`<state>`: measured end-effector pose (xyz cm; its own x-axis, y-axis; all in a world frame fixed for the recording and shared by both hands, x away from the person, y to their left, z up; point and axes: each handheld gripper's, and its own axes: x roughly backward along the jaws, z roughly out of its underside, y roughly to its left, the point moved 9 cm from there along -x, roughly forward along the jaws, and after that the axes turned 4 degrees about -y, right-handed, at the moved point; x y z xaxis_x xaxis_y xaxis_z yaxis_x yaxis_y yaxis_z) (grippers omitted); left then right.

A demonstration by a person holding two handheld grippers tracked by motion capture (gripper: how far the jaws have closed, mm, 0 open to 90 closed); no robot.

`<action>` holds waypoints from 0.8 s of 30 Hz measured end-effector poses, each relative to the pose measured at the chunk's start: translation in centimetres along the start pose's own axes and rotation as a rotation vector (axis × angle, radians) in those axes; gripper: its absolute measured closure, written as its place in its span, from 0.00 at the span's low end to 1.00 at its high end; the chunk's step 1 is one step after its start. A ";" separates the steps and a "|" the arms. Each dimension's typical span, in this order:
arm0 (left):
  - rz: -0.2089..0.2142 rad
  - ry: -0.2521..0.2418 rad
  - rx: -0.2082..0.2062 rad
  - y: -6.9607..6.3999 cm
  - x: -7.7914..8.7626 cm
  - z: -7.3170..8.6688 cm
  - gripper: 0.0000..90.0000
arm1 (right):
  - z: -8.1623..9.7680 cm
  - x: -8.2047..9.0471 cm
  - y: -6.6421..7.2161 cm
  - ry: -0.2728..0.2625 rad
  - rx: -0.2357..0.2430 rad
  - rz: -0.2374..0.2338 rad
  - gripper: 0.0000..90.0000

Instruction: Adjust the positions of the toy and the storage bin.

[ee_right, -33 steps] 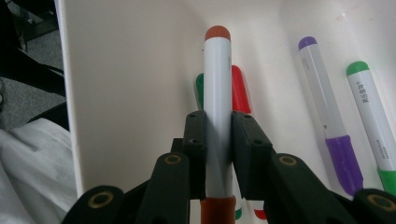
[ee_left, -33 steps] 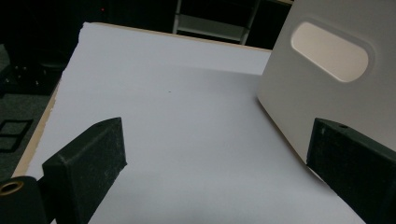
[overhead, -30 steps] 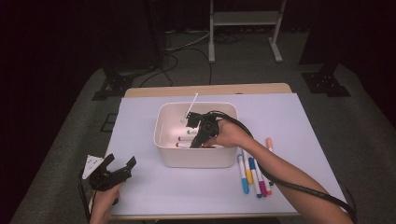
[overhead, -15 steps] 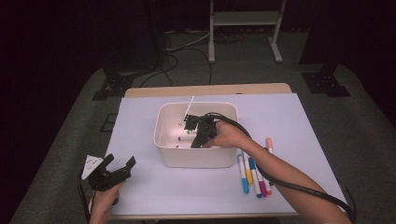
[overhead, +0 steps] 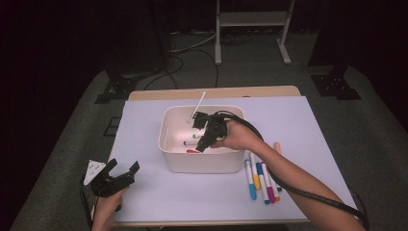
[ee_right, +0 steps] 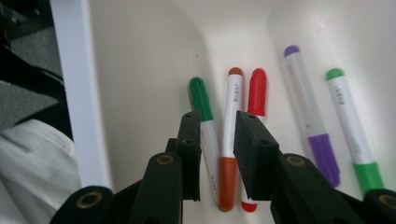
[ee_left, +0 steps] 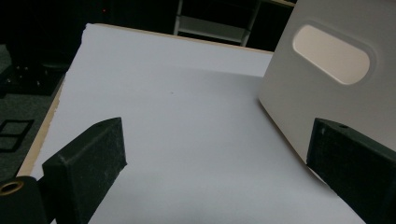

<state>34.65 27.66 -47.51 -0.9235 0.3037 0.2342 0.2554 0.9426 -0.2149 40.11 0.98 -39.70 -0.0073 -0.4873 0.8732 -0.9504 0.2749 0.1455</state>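
Right gripper view, marker (ee_right: 232, 135) lettering unreadable

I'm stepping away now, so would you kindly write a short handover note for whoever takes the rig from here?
Right hand-held gripper: inside the white plastic bin, jaws just been opening, nothing gripped; five marker pens lie below it, nearest the orange-capped marker.
Left hand-held gripper: open, idle, at the table's near left.
Done: five markers binned.
Left: a row of coloured markers on the white sheet beside the bin, probably next.
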 end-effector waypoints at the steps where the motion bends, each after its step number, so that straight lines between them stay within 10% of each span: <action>1: 0.000 -0.002 0.002 0.0 0.0 0.0 0.04 | 0.0 0.8 0.1 -0.018 -0.001 0.005 0.79; 9: -0.004 -0.001 0.002 0.0 0.0 0.0 0.04 | 1.6 7.9 0.3 -0.186 -0.023 0.077 0.79; 16: -0.004 0.003 0.002 -0.2 0.0 0.0 0.04 | 6.6 13.4 -0.5 -0.311 -0.094 0.155 0.79; 24: -0.004 0.004 -0.003 -0.4 -0.1 0.0 0.04 | 14.8 13.1 -2.7 -0.311 -0.247 0.211 0.79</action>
<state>34.59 27.25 -47.48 -0.9233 0.3004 0.2394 0.2524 0.9443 -0.2113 38.03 -18.38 -35.52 -0.3219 -0.6146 0.7202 -0.8155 0.5664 0.1188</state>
